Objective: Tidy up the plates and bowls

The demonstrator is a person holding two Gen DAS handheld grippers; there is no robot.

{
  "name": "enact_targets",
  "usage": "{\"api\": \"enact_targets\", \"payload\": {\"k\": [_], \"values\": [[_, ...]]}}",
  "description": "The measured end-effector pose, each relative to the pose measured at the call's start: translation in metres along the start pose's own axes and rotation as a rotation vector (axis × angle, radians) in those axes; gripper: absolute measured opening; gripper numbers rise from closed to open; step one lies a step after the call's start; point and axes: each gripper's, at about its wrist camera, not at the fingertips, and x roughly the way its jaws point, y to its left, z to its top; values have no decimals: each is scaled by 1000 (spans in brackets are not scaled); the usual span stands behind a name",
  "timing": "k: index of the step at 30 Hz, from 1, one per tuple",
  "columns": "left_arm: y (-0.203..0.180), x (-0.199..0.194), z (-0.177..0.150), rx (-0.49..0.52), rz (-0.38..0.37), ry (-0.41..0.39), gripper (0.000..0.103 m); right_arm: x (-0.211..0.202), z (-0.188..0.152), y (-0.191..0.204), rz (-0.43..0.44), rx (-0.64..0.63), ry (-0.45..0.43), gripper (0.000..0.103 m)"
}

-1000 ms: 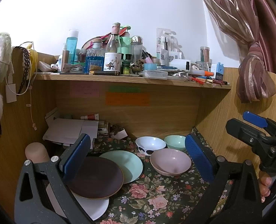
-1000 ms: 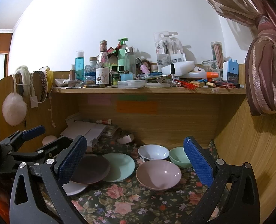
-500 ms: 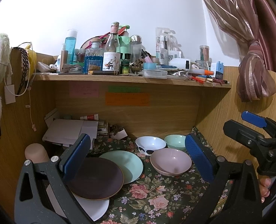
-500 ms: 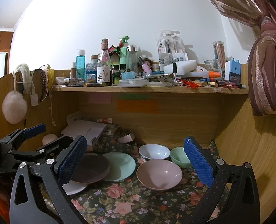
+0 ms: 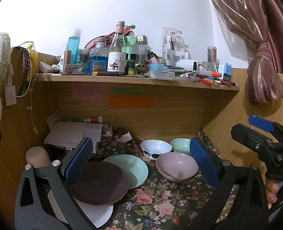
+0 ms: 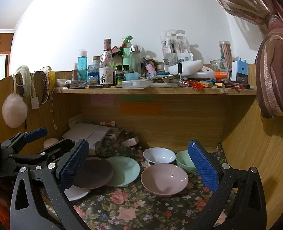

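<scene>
Desk nook under a cluttered shelf (image 6: 154,91), floor of it covered by a floral cloth (image 6: 122,210). Dishes lie loose on the cloth. Plates to the left: a white plate (image 5: 101,213) lowest, a dark brown plate (image 5: 101,184) overlapping it, a mint plate (image 5: 131,169) partly under the brown one's right edge. Bowls to the right: a pink bowl (image 6: 164,179) in front, a white bowl (image 6: 159,155) and a small green bowl (image 6: 183,162) behind it, close together. Left gripper (image 5: 141,164) hovers above the plates, jaws spread wide, holding nothing. Right gripper (image 6: 139,166) hovers above the bowls, jaws equally wide, also empty. Judgement: sorting is not yet begun; this is the approach step. The next move likely calls for lowering one gripper to a rim. Plate rims lie flat, so a shallow angle seems needed; the bowl rims look easier to pinch and nest.
</scene>
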Motion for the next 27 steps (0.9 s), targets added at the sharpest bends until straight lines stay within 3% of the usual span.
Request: {"api": "enact_targets", "payload": {"k": [9, 13, 27], "values": [[12, 10, -10, -5, 48, 29, 103, 22, -8, 1, 15, 20, 40, 103], [31, 29, -21, -21, 57, 107, 103, 44, -18, -1, 40, 43, 99, 103], [109, 96, -72, -77, 202, 283, 103, 140, -60, 16, 146, 40, 292, 103]]}}
